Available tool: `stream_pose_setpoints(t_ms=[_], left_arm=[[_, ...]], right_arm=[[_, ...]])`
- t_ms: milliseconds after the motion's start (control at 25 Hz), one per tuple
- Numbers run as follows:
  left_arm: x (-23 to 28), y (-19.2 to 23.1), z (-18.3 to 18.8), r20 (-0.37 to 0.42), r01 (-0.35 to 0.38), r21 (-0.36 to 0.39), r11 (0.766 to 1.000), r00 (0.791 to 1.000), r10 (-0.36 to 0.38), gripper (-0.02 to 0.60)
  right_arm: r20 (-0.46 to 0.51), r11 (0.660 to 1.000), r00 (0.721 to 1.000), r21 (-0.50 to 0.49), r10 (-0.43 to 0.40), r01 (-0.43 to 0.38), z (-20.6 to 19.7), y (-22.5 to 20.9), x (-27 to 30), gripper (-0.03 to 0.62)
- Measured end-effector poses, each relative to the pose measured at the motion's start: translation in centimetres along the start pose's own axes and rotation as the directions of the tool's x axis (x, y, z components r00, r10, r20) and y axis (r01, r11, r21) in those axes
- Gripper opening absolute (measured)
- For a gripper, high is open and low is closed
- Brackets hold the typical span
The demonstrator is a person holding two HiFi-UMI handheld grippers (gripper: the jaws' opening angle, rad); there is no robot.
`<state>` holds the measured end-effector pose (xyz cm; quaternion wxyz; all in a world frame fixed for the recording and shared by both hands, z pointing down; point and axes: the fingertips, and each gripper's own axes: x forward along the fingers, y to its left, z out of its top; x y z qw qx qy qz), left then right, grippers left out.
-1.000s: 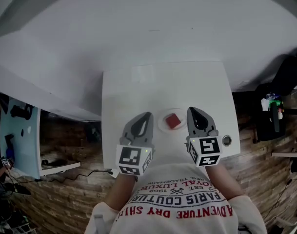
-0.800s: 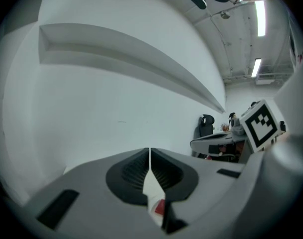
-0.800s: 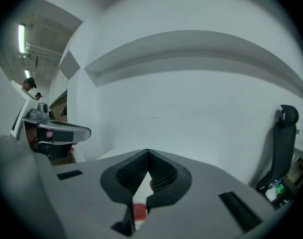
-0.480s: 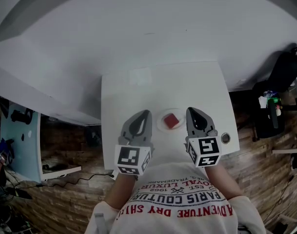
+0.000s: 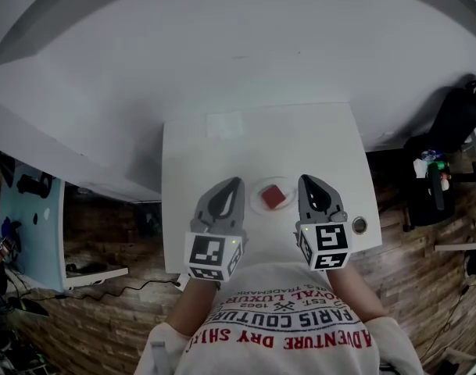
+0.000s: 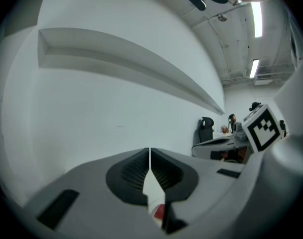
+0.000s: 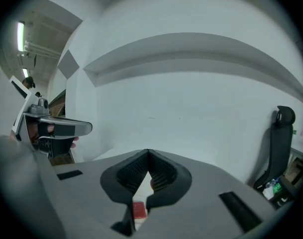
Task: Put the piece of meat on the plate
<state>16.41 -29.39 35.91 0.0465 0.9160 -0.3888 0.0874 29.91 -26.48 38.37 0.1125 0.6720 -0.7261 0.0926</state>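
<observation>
1. Hardly anything has moved since the earlier frames. The left gripper [image 5: 236,184] and the right gripper [image 5: 304,181] sit where they were, just below the middle of the head view. The piece of meat [image 5: 273,196] lies on the plate [image 5: 258,202] as before.
2. The left gripper's jaws are together. In its own view [image 6: 149,151] the tips meet, with only a hairline slit between the ribbed pads, and they hold nothing.
3. The right gripper's jaws are also closed. In its own view [image 7: 148,152] the tips touch and nothing is clamped between them.
4. The meat is a small red block on the small white plate. It lies between the two gripper tips and touches neither.
5. The plate rests on the white table [image 5: 222,151], in the half nearer the person.
6. Low in each gripper view, a red sliver of the meat [image 6: 159,212] [image 7: 139,210] shows through the gap under the pads.
</observation>
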Motion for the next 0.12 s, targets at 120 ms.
stream_pose_setpoints(t_ms=[120], left_arm=[[0.22, -0.15, 0.04, -0.004, -0.002, 0.023, 1.0, 1.0, 0.002, 0.014]], right_arm=[[-0.002, 1.0, 1.0, 0.005, 0.003, -0.003, 0.0, -0.11, 0.11, 0.012]])
